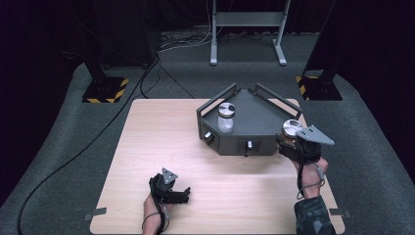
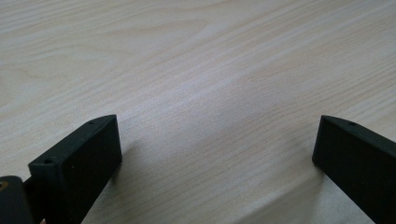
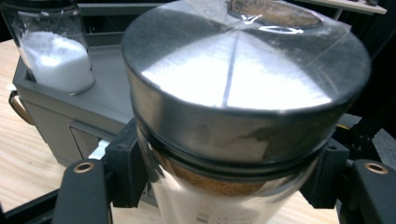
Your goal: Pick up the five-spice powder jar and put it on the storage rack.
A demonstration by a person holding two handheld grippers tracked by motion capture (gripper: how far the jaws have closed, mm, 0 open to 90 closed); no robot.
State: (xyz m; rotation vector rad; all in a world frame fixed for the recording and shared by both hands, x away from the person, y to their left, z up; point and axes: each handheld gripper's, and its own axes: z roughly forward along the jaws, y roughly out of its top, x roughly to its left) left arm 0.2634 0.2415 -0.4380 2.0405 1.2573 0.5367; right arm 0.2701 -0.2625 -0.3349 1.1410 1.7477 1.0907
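A dark grey corner-shaped rack [image 1: 254, 122] stands on the far right part of the wooden table [image 1: 161, 147]. A glass jar of white powder with a metal lid [image 1: 226, 117] [image 3: 53, 46] stands on its left end. My right gripper [image 1: 289, 142] [image 3: 224, 182] is shut on a second glass jar with a metal lid [image 1: 291, 129] [image 3: 243, 93], holding it upright by the rack's right corner. This jar holds brown and white contents. My left gripper [image 1: 182, 195] [image 2: 217, 154] rests low over bare wood near the front edge, jaws wide apart with nothing between them.
The rack has small knobs [image 1: 249, 144] on its front faces and raised rails along its back. Beyond the table stand a metal frame [image 1: 247, 29] and two black posts on striped bases [image 1: 105, 89]. A cable [image 1: 73, 156] crosses the floor at left.
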